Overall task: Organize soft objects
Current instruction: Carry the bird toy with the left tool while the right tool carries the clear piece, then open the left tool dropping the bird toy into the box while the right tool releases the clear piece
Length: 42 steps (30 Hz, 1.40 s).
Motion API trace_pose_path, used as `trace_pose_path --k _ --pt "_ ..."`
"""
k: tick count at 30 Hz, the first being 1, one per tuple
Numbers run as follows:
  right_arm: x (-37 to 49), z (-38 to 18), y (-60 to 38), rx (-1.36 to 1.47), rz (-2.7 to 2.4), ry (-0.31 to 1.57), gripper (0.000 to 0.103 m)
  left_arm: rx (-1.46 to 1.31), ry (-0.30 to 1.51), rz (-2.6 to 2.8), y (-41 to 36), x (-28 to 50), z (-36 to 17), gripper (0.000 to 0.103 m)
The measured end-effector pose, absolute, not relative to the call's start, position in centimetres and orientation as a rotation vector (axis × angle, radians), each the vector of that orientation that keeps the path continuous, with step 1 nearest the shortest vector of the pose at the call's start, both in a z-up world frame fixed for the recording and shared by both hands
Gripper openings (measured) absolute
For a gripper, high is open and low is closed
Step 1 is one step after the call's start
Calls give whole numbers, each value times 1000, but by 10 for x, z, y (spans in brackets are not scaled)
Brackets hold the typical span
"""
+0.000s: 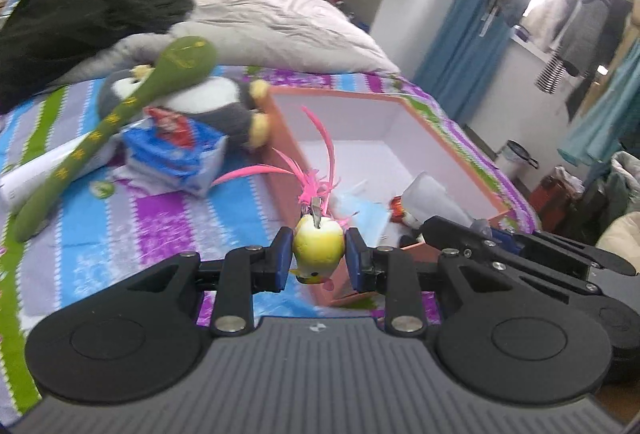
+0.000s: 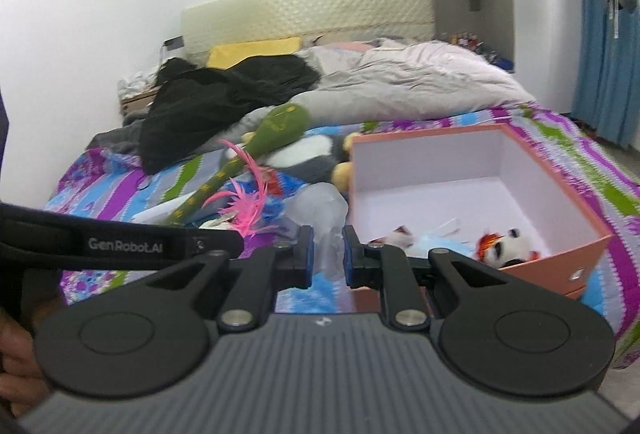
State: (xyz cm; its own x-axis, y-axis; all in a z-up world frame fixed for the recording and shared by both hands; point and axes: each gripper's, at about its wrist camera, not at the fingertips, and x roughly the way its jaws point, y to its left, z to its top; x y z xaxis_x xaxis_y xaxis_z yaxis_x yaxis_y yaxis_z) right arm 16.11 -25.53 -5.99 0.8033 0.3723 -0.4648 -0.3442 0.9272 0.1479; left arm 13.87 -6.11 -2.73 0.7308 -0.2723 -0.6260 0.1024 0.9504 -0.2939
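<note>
The left gripper (image 1: 318, 260) pinches a yellow bird toy (image 1: 317, 249) with pink feathers, held beside the near corner of the orange box (image 1: 452, 149). The right gripper (image 2: 327, 254) pinches a crumpled clear plastic piece (image 2: 320, 209), just left of the box (image 2: 560, 258). On the left gripper's arm the white print reads "GenRobot.AI". A panda plush (image 2: 508, 240) lies inside the box.
</note>
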Motion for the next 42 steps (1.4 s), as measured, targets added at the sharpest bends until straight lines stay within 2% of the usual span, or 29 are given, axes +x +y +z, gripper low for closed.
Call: trace_pose_path --k 9,14,18,26,34,35,37,39,42 --pt "213 -60 -287 89 299 542 18 -220 713 -302 -94 199 -2 33" --pt "247 -61 -307 162 254 597 18 -223 765 -336 -109 241 3 33" --pt "265 -58 -317 151 225 618 18 -207 858 -352 -120 279 -8 33" --pt "303 -80 -323 93 226 775 19 -206 1032 -358 -135 340 -49 33" --pt "315 -101 -330 113 226 859 22 -136 1072 -356 -147 355 -61 33" --pt "315 -103 -330 114 231 865 28 -140 1071 -361 -148 355 -61 33" --pt "314 -103 -330 115 234 866 34 -152 1082 -362 -147 357 -63 42" --pt "314 -102 -329 94 220 857 51 -167 1086 -346 -145 356 -65 44" --pt "311 -100 -330 86 212 840 54 -152 1082 -345 -146 353 -65 44"
